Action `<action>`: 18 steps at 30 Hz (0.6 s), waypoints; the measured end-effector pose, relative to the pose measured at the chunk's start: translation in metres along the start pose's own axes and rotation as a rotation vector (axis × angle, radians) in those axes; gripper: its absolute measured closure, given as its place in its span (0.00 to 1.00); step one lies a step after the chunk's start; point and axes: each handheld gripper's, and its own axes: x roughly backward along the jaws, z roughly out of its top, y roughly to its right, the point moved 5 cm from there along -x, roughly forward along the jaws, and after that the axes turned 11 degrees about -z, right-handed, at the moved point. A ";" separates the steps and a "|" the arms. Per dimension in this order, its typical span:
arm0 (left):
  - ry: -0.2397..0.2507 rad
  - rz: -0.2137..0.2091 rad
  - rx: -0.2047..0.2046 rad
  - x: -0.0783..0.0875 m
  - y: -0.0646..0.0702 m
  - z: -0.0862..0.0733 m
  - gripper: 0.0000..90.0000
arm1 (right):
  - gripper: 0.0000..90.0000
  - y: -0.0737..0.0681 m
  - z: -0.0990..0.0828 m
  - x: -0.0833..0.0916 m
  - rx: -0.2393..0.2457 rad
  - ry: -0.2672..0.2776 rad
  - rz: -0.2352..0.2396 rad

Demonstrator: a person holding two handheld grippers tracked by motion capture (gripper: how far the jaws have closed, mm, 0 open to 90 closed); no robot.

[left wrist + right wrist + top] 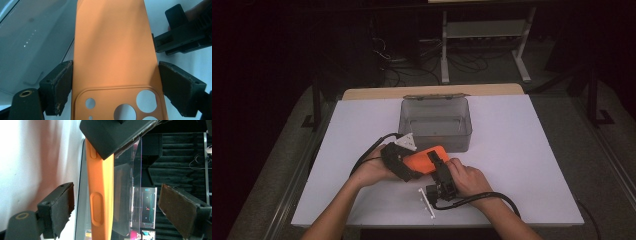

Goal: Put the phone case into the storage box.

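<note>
An orange phone case [424, 159] is held just above the white table, in front of the box. My left gripper [413, 169] comes in from the left and is shut across the case's width near the camera holes; in the left gripper view its pads press both long edges of the case [112, 50]. My right gripper [438, 161] reaches in from the right. In the right gripper view the case [100, 195] stands edge-on between its jaws with a gap on each side, so my right gripper [116, 187] is open. A glossy reflective slab [126, 195] lies against the case.
A clear grey plastic box [435, 125], its lid hinged open at the back, stands just behind the hands. A small white part [427, 202] lies near the table's front edge. The white table [522, 165] has bare room to the right and left.
</note>
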 end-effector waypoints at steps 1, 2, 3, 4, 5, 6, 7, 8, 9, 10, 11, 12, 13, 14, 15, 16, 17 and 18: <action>-0.003 0.000 0.001 0.000 0.000 0.000 0.17 | 0.14 0.000 0.000 0.000 0.004 -0.001 0.000; -0.004 0.001 0.001 0.000 0.000 0.000 0.17 | 0.15 0.000 0.000 0.000 0.006 -0.001 0.001; -0.003 0.000 0.002 0.000 0.000 0.000 0.17 | 0.15 -0.001 0.000 0.000 0.006 -0.003 0.002; -0.003 0.000 0.002 0.000 0.000 0.000 0.17 | 0.17 -0.001 0.000 0.000 0.006 -0.004 0.000; -0.002 0.001 0.002 0.000 0.000 0.000 0.17 | 0.20 -0.001 0.000 0.000 0.007 -0.006 0.007; -0.002 0.000 0.002 0.000 0.000 0.000 0.17 | 0.21 -0.002 0.000 0.000 0.011 -0.007 0.015; -0.002 0.001 0.002 0.000 0.000 0.000 0.17 | 0.22 -0.002 0.000 0.000 0.014 -0.005 0.017; -0.003 0.002 0.002 0.000 0.000 0.000 0.17 | 0.24 -0.002 0.000 0.001 0.010 -0.005 0.019; -0.003 0.001 0.002 0.000 0.000 0.000 0.17 | 0.24 -0.002 0.000 0.001 0.010 -0.005 0.019; -0.003 0.001 0.002 0.000 0.000 0.000 0.17 | 0.25 -0.002 0.001 0.001 0.013 0.000 0.019; -0.003 0.000 0.002 0.000 0.000 0.000 0.17 | 0.26 -0.002 0.001 0.001 0.014 0.001 0.019; -0.002 0.000 0.002 0.000 0.000 0.000 0.17 | 0.27 -0.003 0.002 0.001 0.014 0.002 0.021; -0.003 0.001 0.002 0.000 0.000 0.000 0.17 | 0.27 -0.003 0.002 0.001 0.016 0.003 0.023; -0.005 -0.001 0.002 0.000 0.000 0.000 0.17 | 0.28 -0.003 0.002 0.001 0.016 0.004 0.023; -0.007 0.000 0.001 0.000 0.000 0.000 0.17 | 0.29 -0.003 0.002 0.001 0.017 0.004 0.024; -0.008 0.000 0.001 -0.001 0.000 0.000 0.17 | 0.29 -0.004 0.002 0.001 0.013 0.000 0.028; -0.008 -0.001 0.001 -0.001 0.000 0.000 0.17 | 0.30 -0.004 0.002 0.001 0.017 0.000 0.025; -0.008 -0.002 0.000 -0.001 0.000 0.000 0.17 | 0.31 -0.005 0.002 0.001 0.021 -0.002 0.027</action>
